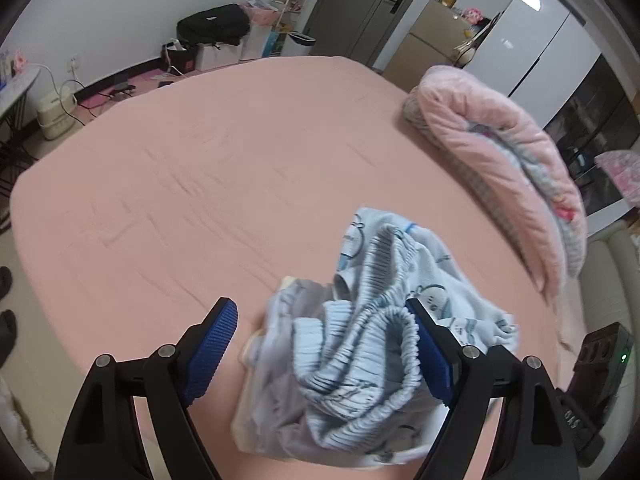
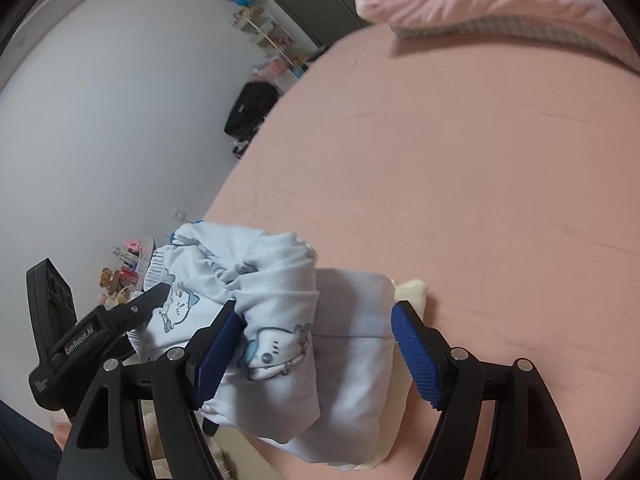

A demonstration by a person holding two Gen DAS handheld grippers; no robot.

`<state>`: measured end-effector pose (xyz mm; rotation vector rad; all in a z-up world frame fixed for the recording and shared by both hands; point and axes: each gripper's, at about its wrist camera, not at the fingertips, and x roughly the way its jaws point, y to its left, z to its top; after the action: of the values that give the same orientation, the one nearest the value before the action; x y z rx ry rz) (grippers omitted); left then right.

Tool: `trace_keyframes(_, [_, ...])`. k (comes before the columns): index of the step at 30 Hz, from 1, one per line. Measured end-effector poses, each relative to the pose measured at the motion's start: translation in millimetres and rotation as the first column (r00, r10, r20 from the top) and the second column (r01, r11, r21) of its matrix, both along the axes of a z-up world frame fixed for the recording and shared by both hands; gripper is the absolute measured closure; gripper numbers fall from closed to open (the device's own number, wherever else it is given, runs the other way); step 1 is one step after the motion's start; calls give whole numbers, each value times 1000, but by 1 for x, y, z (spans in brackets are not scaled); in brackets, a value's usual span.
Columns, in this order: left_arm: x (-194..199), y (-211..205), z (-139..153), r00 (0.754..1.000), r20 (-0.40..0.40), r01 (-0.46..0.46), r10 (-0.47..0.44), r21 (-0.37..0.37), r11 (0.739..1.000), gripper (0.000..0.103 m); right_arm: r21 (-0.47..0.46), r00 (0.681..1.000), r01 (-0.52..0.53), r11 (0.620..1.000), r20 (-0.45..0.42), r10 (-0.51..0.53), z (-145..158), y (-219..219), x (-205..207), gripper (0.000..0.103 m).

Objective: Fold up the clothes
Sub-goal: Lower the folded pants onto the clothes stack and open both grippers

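A crumpled light blue garment [image 1: 360, 340] with cartoon prints and a ribbed elastic waistband lies at the near edge of the pink bed [image 1: 240, 160]. My left gripper [image 1: 320, 305] stands open around it: the waistband leans on the right-hand pad, while the left-hand pad [image 1: 212, 348] is clear of the cloth. In the right wrist view the same garment [image 2: 288, 320] bunches between the wide jaws of my right gripper [image 2: 317, 307], open, with cloth brushing the left-hand pad [image 2: 218, 356]. A cream cloth [image 2: 412, 290] peeks out beneath. The left gripper's black body [image 2: 80, 344] shows beside it.
A folded pink quilt [image 1: 500, 152] lies along the bed's right side, also seen as the quilt [image 2: 480, 0] at the top. Beyond the bed's far edge are a black bag [image 1: 216, 26], boxes, shelves and a fridge [image 1: 436, 32]. Floor with dark shoes [image 1: 6, 320] borders the left.
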<state>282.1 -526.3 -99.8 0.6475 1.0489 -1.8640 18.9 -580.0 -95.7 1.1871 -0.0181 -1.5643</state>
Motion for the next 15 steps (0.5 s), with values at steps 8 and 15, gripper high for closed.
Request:
trace_keyframes(8, [-6,11,22,996,-81,32,-33,-10,999,20,-128,996,-36,991,-84,26,49,10,13,27])
trace_keyframes(15, [-16,31,41,995,67,76,-69,-108,991,20,-95,986,-56,994,-163,40,61,30,22,27])
